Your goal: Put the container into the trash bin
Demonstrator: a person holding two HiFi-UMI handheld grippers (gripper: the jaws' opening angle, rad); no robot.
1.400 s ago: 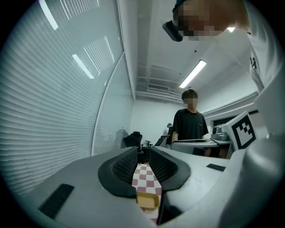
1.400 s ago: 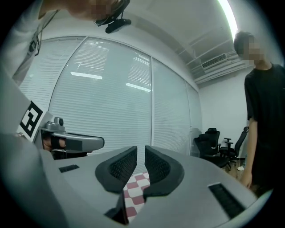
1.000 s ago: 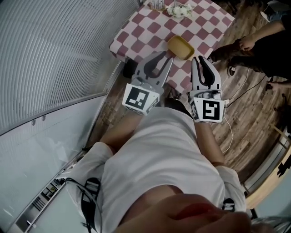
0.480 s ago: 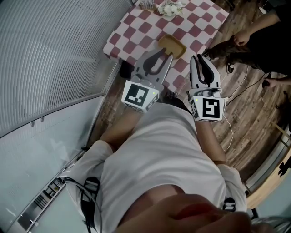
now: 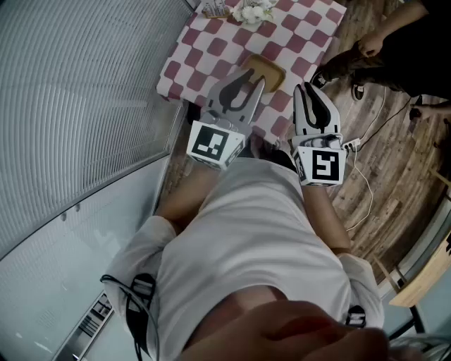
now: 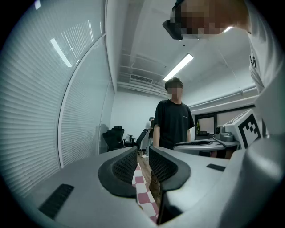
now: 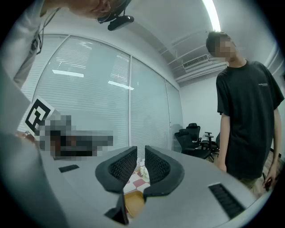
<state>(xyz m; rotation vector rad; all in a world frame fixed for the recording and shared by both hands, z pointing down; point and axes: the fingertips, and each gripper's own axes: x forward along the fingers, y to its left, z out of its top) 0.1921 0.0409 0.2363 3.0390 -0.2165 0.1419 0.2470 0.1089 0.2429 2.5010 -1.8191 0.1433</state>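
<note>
Both grippers have been brought nearer the checked table point(image 5: 211, 53) since a second ago. Left gripper point(image 5: 248, 79) is held over the table's near edge, jaws slightly parted, nothing gripped. Right gripper point(image 5: 310, 90) is held beside the table's near corner, likewise parted and empty. Yellow container point(image 5: 262, 70) is seen on the table, just past the left tips. Flowers point(image 5: 250, 13) are seen at the table's far side.

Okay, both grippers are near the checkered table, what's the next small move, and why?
Probably ease the right gripper forward and down toward the yellow container on the checkered table, spreading its jaws. Both it and the left gripper are empty, jaws only narrowly apart, and the container lies untouched just ahead.
</note>
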